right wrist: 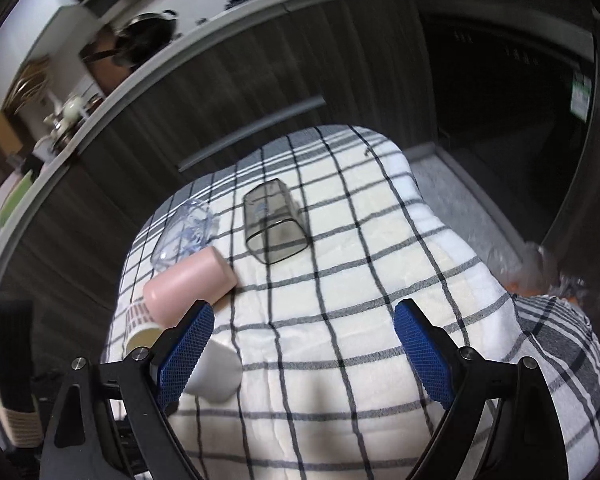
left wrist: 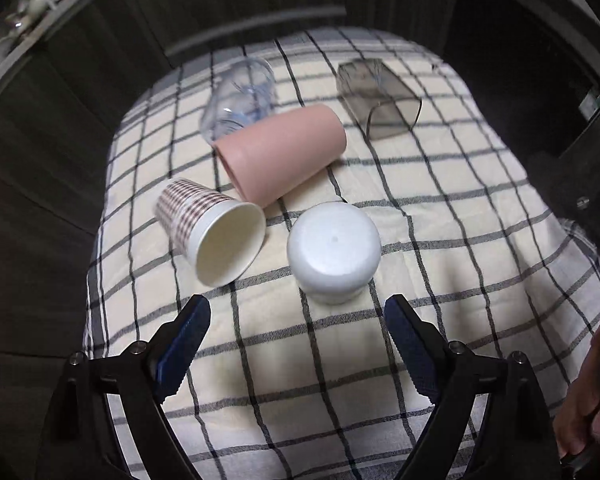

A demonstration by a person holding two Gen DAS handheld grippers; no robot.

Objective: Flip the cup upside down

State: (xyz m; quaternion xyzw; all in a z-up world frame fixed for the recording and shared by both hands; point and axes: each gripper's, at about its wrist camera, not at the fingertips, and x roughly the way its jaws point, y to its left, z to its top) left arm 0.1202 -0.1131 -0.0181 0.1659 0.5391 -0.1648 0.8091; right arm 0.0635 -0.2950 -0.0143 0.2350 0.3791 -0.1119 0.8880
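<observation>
A white cup [left wrist: 334, 250] stands upside down on the checked cloth [left wrist: 440, 240], just beyond my open, empty left gripper [left wrist: 298, 320]. A striped paper cup [left wrist: 212, 228] lies on its side to its left, mouth toward me. A pink cup [left wrist: 280, 154] lies on its side behind them. A clear cup [left wrist: 240, 98] and a smoky grey square cup [left wrist: 374, 96] lie on their sides farther back. My right gripper [right wrist: 304, 320] is open and empty above the cloth [right wrist: 340, 280]; the white cup [right wrist: 218, 372] shows by its left finger, the pink cup [right wrist: 188, 280] and grey cup [right wrist: 272, 220] beyond.
Dark wooden cabinet fronts [left wrist: 60, 140] curve around the far and left sides of the cloth-covered surface. A counter with kitchenware [right wrist: 72, 108] runs above them. A dark open recess [right wrist: 500, 100] lies at the right. A hand [left wrist: 592, 412] shows at the lower right.
</observation>
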